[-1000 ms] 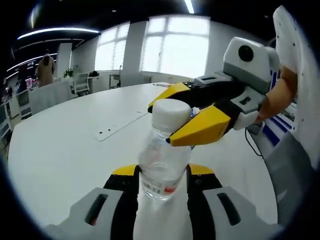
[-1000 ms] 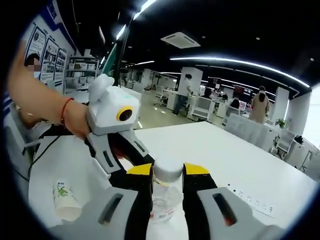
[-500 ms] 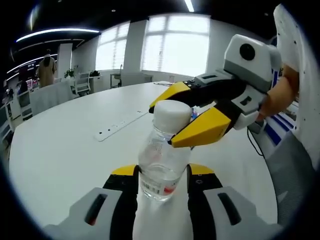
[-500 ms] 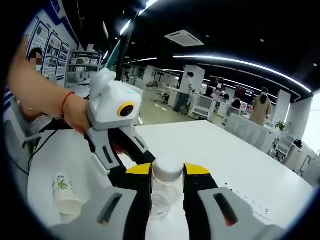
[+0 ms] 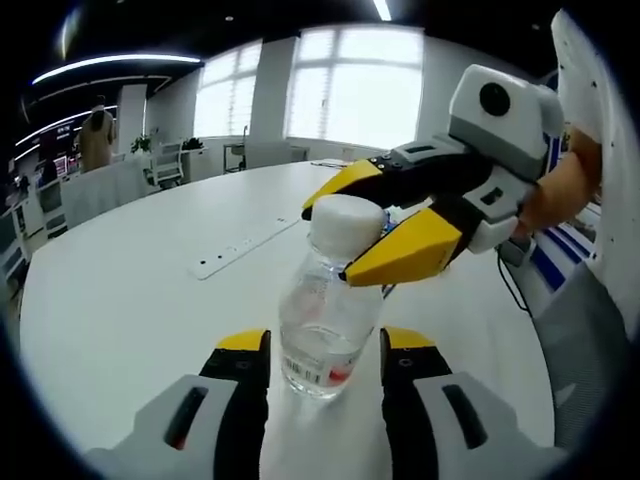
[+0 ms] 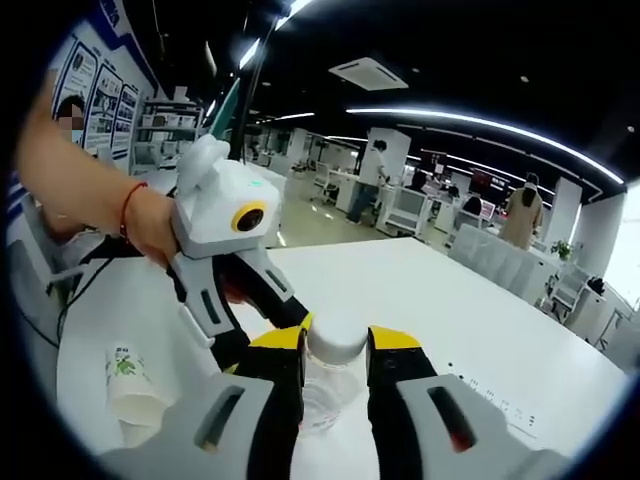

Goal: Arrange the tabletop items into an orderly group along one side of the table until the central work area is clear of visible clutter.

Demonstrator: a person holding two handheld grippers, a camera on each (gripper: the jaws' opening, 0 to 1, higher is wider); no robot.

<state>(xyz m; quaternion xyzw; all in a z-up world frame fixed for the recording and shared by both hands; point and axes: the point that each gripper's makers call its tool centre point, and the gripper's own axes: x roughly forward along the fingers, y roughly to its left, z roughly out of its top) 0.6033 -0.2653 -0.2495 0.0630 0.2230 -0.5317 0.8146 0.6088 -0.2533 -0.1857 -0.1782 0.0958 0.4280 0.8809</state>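
Now right tool clamped on bottle cap, left tool parted, flanking it.

Open-plan office: long white meeting table with inset power strip at frame centre, rows of desks and strip ceiling lights upper right, big windows at top.

Count: 1 clear water bottle between the hand-held gripper jaws, 1 paper cup left of them, 1 power strip ahead, probably.
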